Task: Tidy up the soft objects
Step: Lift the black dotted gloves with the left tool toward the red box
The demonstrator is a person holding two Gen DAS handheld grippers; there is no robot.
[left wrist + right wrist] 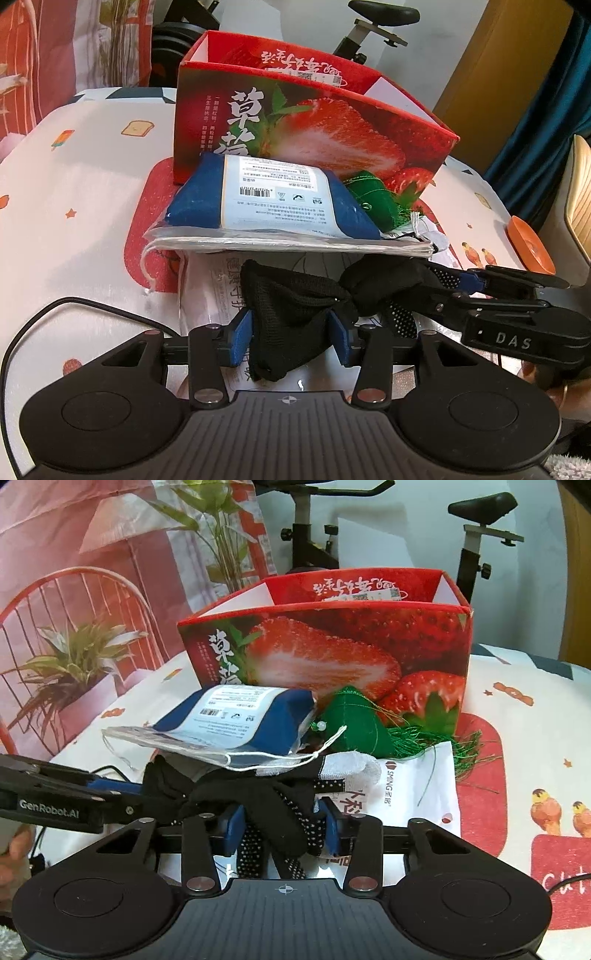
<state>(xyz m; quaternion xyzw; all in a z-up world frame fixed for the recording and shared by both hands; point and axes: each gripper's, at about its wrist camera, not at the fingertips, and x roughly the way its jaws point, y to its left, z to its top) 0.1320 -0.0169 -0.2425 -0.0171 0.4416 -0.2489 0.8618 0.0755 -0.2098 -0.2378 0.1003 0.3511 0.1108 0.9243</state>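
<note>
A black anti-slip sock with white dots is stretched between both grippers over a white printed bag. My left gripper is shut on its mesh end, blue pads pressing both sides. My right gripper is shut on the dotted end and shows in the left wrist view as the right gripper. Behind lie a blue packet in clear plastic, a green tasselled sachet and a grey-white sock. The red strawberry box stands open-topped at the back.
Everything rests on a patterned white and red tablecloth. A black cable runs at the near left. An orange dish sits at the right edge. An exercise bike stands beyond the table. A hand holds the left gripper.
</note>
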